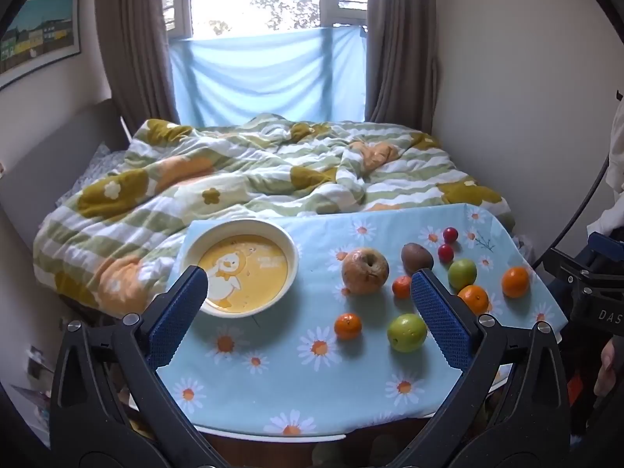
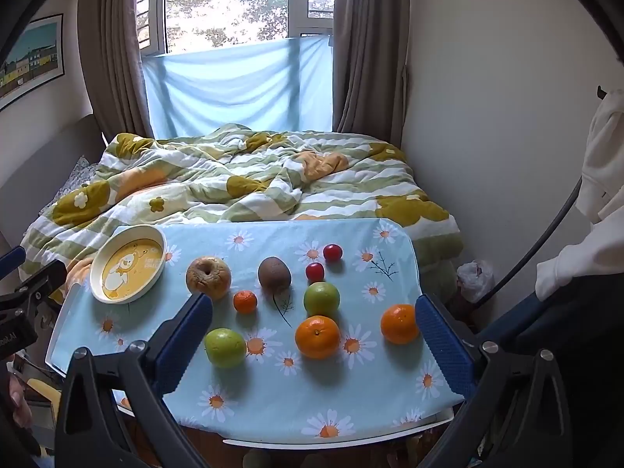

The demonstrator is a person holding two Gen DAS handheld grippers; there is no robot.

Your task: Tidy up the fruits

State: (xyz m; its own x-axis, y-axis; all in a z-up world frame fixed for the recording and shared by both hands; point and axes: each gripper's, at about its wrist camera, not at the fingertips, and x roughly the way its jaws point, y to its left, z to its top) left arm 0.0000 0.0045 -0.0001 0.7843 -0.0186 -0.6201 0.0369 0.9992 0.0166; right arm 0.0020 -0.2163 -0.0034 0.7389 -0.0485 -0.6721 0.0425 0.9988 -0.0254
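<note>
A white bowl with a yellow duck print sits empty at the table's far left. Loose fruit lies right of it: a wrinkled apple, a brown kiwi, two red cherry fruits, two green fruits, and several tangerines. My left gripper is open and empty above the table's near edge. My right gripper is open and empty, with fruit between its fingers' lines of sight.
The small table wears a light blue daisy cloth. A bed with a flowered quilt lies just behind it. A wall stands at the right. The other gripper shows at each view's edge.
</note>
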